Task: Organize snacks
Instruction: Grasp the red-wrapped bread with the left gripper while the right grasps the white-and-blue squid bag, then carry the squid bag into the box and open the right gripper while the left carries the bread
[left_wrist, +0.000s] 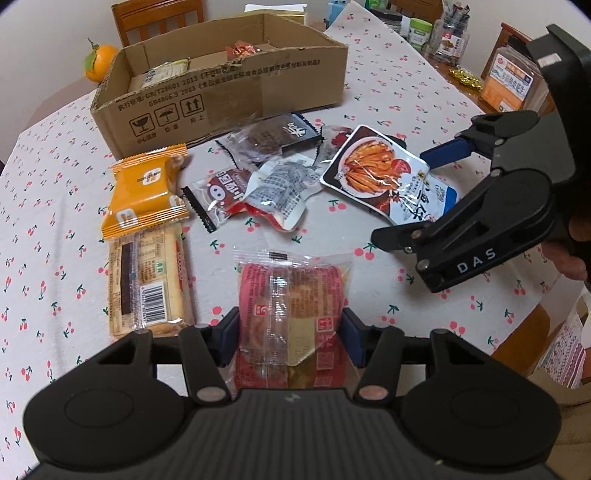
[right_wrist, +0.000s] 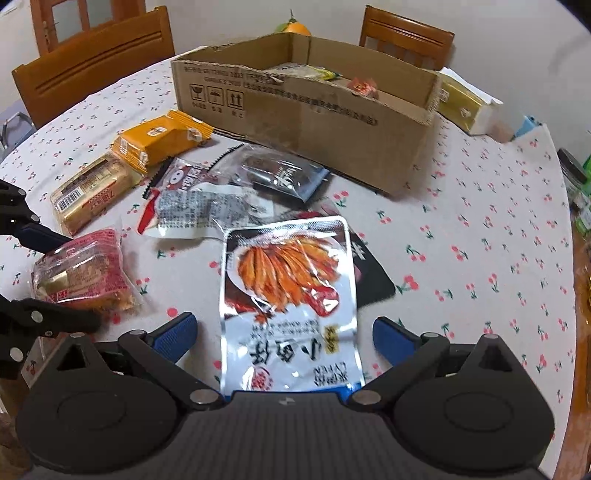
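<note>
My left tool (left_wrist: 290, 334) is clamped on the red cake pack (left_wrist: 291, 295), blue pads pressed into both of its sides. My right tool (right_wrist: 282, 338) has its fingers spread wide apart, with the near end of the silver fish pouch (right_wrist: 288, 295) lying between them but neither pad touching it, as far as I can tell.

What worries me: the cake pack is soft and the wrapper is loose clear film, so I'd guess the pads are squeezing the cake itself, and too much pressure could squash it. If only film were caught, it could slide out on the way to the cardboard box (left_wrist: 236, 88). The pouch is flat and slick against the counter (left_wrist: 406, 92), so closing on it from this low angle may just push it forward or crumple it instead of lifting it. It also overlaps a black packet (right_wrist: 373, 280) on its right, which could get dragged along. And the two tools sit pretty near each other, so swinging both toward the box at once could bump them.

Orientation: the cake pack runs long near-to-far in the left view, with its sealed end pointing away toward the box. The pouch is also long near-to-far in the right view, printed text at my end and the picture end pointing at the box. The rest of the snacks sit between the tools and the box, which stands at the far side.
</note>
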